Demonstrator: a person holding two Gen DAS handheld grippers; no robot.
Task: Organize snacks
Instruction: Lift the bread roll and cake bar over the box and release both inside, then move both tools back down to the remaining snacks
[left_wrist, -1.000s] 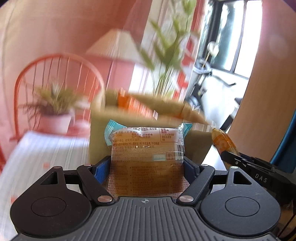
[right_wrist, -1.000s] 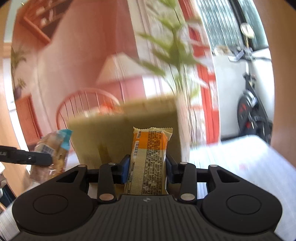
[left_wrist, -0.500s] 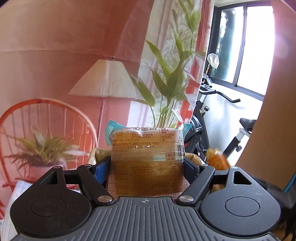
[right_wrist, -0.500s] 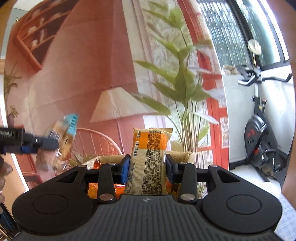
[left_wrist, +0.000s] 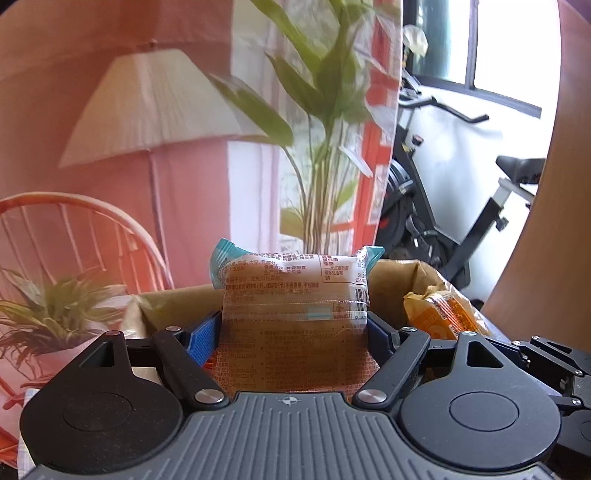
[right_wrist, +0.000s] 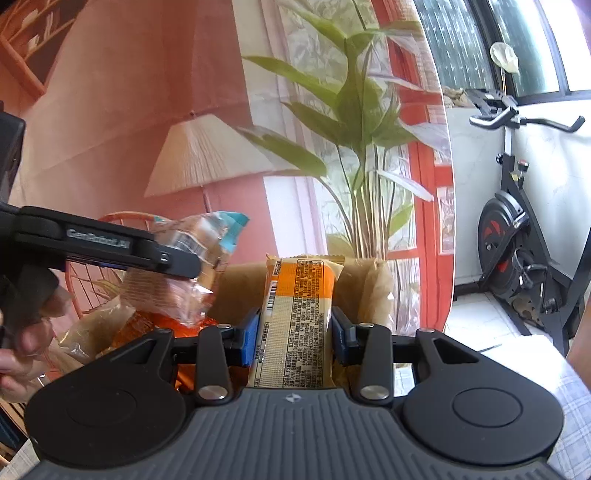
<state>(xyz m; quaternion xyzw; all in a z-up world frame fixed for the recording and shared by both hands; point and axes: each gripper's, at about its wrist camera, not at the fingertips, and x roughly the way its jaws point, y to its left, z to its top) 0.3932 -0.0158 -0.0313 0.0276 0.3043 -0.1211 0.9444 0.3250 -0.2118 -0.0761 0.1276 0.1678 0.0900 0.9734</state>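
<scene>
Two grippers hang at the rim of the brown paper bag (right_wrist: 369, 284), which seems already to hold orange packets, though its inside is poorly seen. Left gripper (left_wrist: 295, 328) pinches the clear bread packet (left_wrist: 295, 317); right gripper (right_wrist: 293, 332) pinches the orange snack bar (right_wrist: 295, 321). Step in hand, by judgement: depositing; next, lower each over the opening and spread the fingers.

Upright clear teal-ended bread packet (left_wrist: 295, 317); upright orange snack bar (right_wrist: 297, 314)
</scene>
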